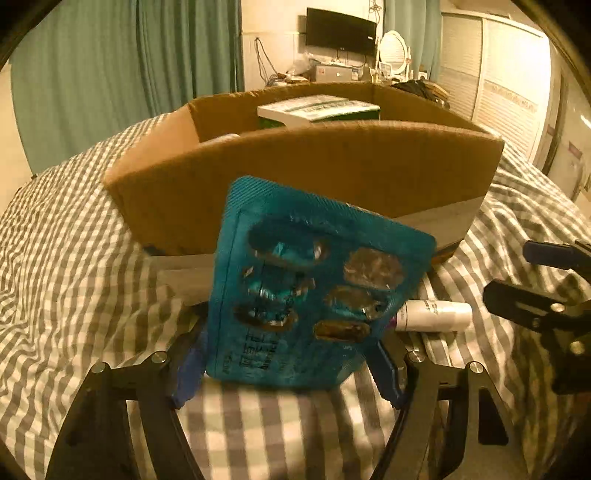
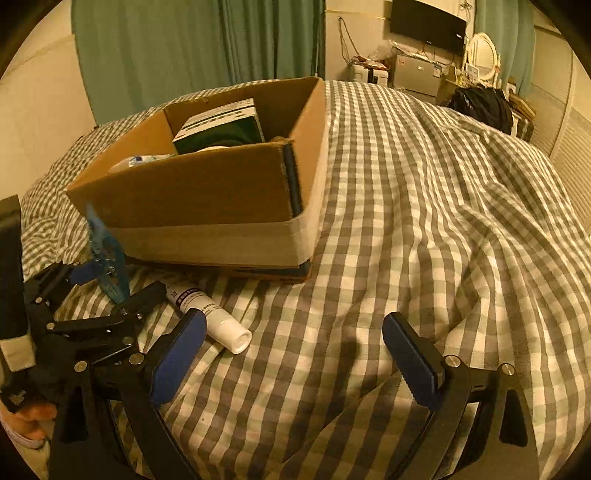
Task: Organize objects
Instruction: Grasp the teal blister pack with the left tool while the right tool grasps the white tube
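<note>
My left gripper [image 1: 288, 365] is shut on a teal blister pack [image 1: 306, 280] of pills, held upright just in front of the cardboard box [image 1: 332, 170]. From the right wrist view the same blister pack [image 2: 105, 254] shows edge-on in the left gripper [image 2: 99, 280], near the box's [image 2: 207, 188] front left corner. A white tube [image 2: 214, 317] lies on the checked bedspread between the two grippers; the tube [image 1: 436, 315] peeks out right of the pack. My right gripper [image 2: 293, 354] is open over bare bedspread, nothing between its fingers.
Inside the box are a green and white carton [image 2: 221, 125] and a white item [image 2: 140, 160]. The grey checked bedspread [image 2: 424, 206] spreads wide to the right of the box. Green curtains [image 1: 129, 74], a wall screen [image 1: 341, 31] and cluttered furniture stand behind. A hand [image 2: 33, 413] holds the left gripper.
</note>
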Demonstrator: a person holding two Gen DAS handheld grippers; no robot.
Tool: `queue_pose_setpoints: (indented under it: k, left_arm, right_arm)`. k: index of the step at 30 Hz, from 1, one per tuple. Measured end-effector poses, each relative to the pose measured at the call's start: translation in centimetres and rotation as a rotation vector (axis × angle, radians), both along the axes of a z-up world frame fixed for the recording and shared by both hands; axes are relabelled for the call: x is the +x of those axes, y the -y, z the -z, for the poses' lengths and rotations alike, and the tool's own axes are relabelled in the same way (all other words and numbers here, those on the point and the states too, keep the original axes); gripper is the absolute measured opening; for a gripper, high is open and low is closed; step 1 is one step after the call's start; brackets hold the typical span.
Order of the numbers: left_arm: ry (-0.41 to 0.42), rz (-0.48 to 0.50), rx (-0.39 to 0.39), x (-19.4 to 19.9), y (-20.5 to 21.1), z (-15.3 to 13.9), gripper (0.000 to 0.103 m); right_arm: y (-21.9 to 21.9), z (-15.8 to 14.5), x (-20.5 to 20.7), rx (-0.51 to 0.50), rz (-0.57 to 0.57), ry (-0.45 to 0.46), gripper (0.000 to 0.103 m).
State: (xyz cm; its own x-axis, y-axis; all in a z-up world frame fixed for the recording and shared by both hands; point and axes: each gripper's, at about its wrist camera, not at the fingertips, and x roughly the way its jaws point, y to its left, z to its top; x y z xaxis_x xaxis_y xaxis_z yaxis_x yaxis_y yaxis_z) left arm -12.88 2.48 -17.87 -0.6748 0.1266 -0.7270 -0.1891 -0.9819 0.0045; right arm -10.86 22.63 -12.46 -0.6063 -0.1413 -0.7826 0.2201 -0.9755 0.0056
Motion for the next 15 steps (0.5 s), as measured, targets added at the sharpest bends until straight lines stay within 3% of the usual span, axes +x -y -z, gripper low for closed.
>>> queue_pose_setpoints:
  k: [8, 13, 15]
  left_arm:
    - [-0.006, -0.078, 0.041, 3.1, 3.8, -3.6, 0.075]
    - [0.031, -0.135, 0.035, 3.4, 5.6, -3.4, 0.075]
    - [0.05, -0.147, 0.031, 3.2, 6.3, -2.8, 0.075]
  right_arm:
    - [2.8, -0.5, 0.5, 0.032, -0.099, -0.027, 0.097]
    - [5.8, 1.1, -0.6, 0.074, -0.178, 0.005, 0.096]
    - [6.8, 1.8, -1.3, 0.083, -0.198, 0.021, 0.091]
